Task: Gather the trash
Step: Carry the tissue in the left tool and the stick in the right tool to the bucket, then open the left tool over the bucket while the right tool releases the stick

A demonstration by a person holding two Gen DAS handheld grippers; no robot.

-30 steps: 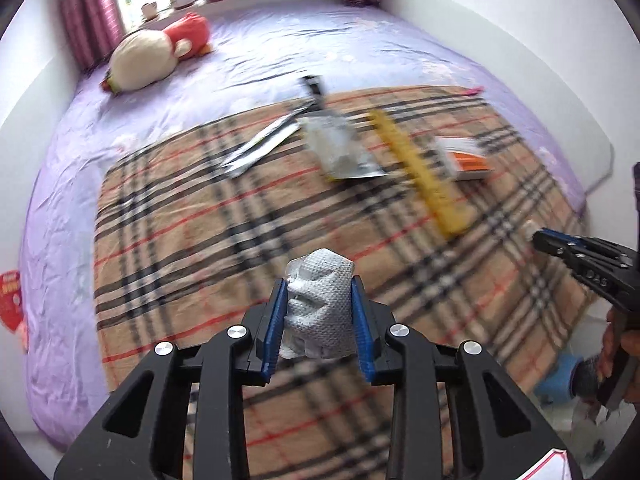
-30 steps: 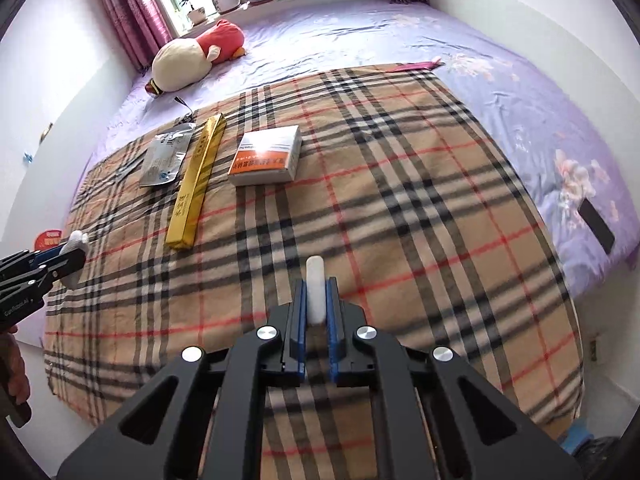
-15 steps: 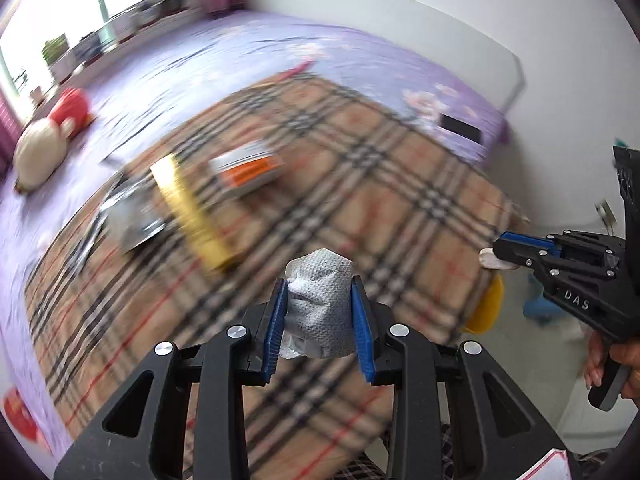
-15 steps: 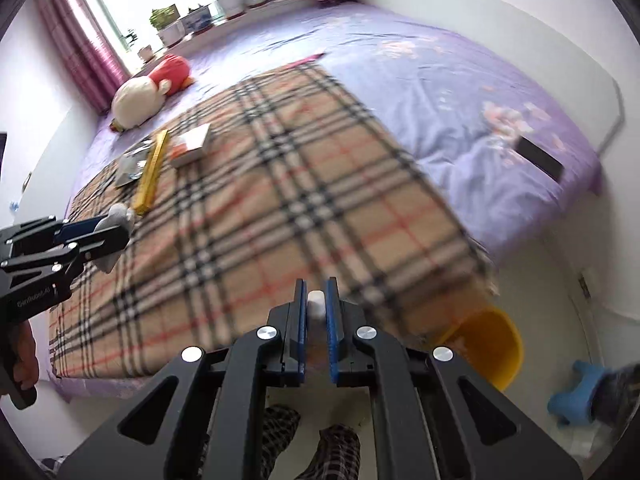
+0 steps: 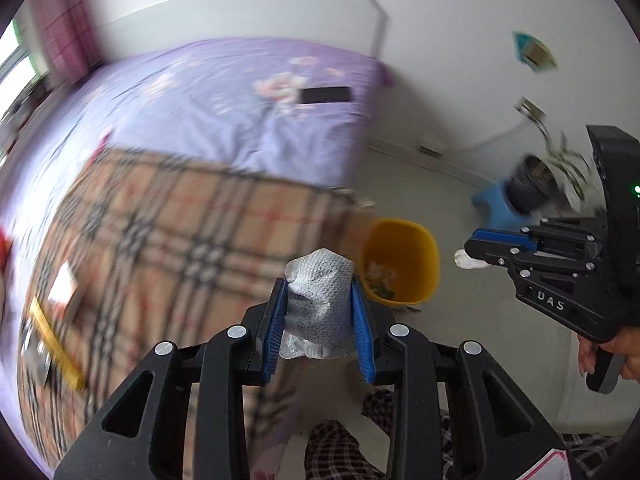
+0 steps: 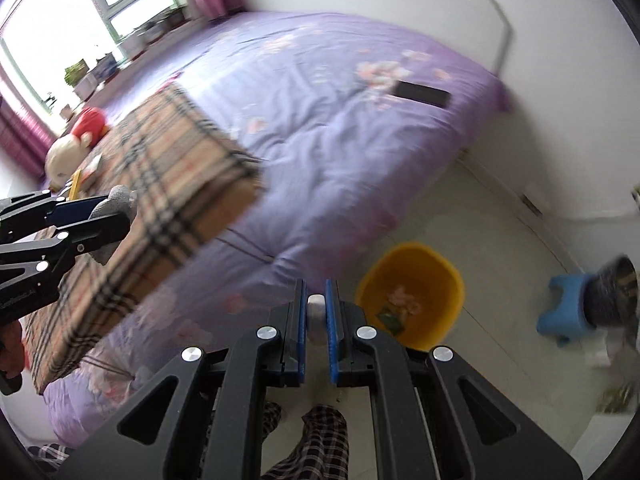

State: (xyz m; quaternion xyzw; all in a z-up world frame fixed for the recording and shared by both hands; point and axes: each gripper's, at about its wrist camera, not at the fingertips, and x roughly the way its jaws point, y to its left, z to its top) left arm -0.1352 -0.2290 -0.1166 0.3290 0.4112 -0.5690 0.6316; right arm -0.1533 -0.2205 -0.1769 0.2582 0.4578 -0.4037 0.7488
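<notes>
Left gripper (image 5: 320, 312): angled downward, clamped on crumpled grey tissue (image 5: 320, 300). Right gripper (image 6: 316, 316): angled downward, pinching small white scrap (image 6: 315, 304). Yellow bin (image 6: 412, 268): on floor beside bed, just beyond both.

Motion blur smears the plaid blanket (image 5: 160, 240) and the items at its left edge in the left wrist view; yellow strip (image 5: 54, 344) unreadable. Lower half of the crumpled tissue (image 5: 320, 304) hidden between the left tongs (image 5: 320, 320). Small white piece (image 6: 315, 312) in the right tongs (image 6: 316, 320): only its tip shows, kind undetermined. Yellow bin (image 6: 412, 276) contents too blurred to identify. Person's checked trouser legs (image 6: 316, 440) cut off by the bottom frame edge.
</notes>
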